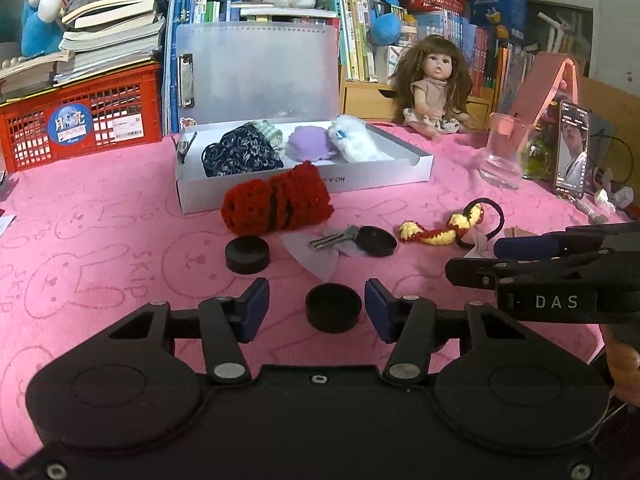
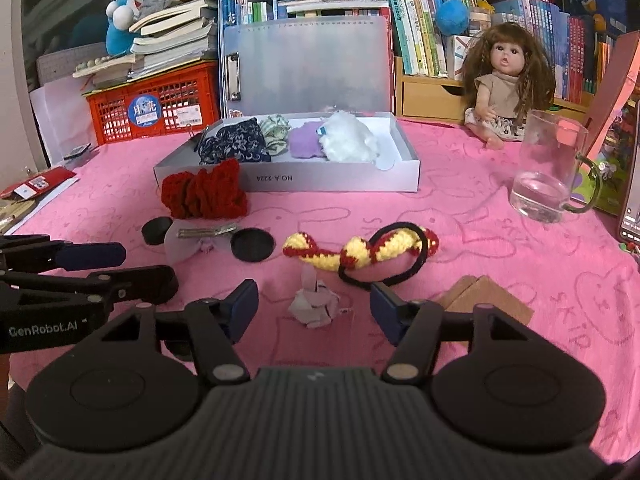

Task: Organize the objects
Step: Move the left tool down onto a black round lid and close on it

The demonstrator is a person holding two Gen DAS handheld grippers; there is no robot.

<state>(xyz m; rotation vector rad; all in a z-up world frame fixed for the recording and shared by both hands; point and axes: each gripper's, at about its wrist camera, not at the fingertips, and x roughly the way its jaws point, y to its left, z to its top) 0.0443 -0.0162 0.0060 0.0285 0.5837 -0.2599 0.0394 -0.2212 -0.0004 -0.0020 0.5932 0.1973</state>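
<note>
While the left gripper (image 1: 316,306) brackets a black puck (image 1: 333,307) with fingers spread, not touching, the right gripper (image 2: 314,308) likewise straddles crumpled paper (image 2: 314,307) on the desk (image 2: 500,240).

Black round cap (image 1: 333,308) and crumpled paper scrap (image 2: 314,307) lie on pink cloth (image 2: 480,216).

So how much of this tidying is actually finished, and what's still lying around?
Partly done. The white box already holds four soft items, including a navy floral pouch and a white fluffy piece. In hand: nothing yet; the left gripper brackets a black puck, the right gripper brackets a crumpled paper scrap, fingers not touching. Still out: the red knit piece, crochet hair tie, key.
</note>
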